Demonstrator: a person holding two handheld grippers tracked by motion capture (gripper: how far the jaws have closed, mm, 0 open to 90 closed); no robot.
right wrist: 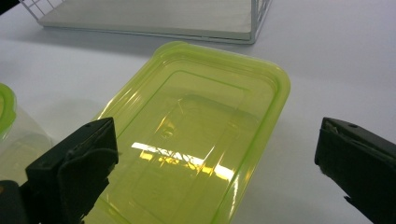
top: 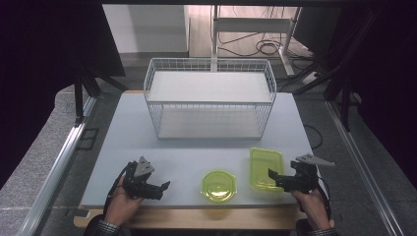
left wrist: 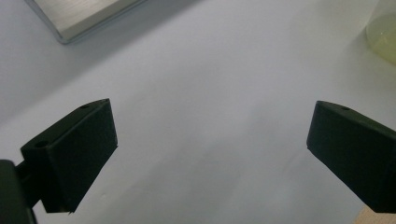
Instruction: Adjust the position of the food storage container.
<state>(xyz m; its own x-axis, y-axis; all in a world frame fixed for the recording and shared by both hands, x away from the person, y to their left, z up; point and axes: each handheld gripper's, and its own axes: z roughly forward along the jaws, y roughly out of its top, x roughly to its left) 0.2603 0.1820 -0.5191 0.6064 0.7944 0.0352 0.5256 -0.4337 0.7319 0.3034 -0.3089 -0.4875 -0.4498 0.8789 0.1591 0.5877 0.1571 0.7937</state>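
Right gripper (top: 273,178), jaws spread and empty, just beside rectangular translucent yellow-green plastic container (top: 266,167), apparently lengthwise away; left gripper (top: 166,187) likewise spread, farther off.

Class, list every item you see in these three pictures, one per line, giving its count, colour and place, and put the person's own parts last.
Rectangular container: one, translucent yellow-green, near right of the table, in front of the right gripper.
Round container: one, translucent yellow-green, near edge of the table, left of the rectangular one.
Wire basket: one, white, two-tiered with grey shelves, at the far middle of the table.
Table: one, pale grey top with a wooden front edge.
Left gripper: one, black, jaws open, over bare table at near left.
Right gripper: one, black, jaws open, at the rectangular container's near right edge.
Hands: two, holding the grippers.
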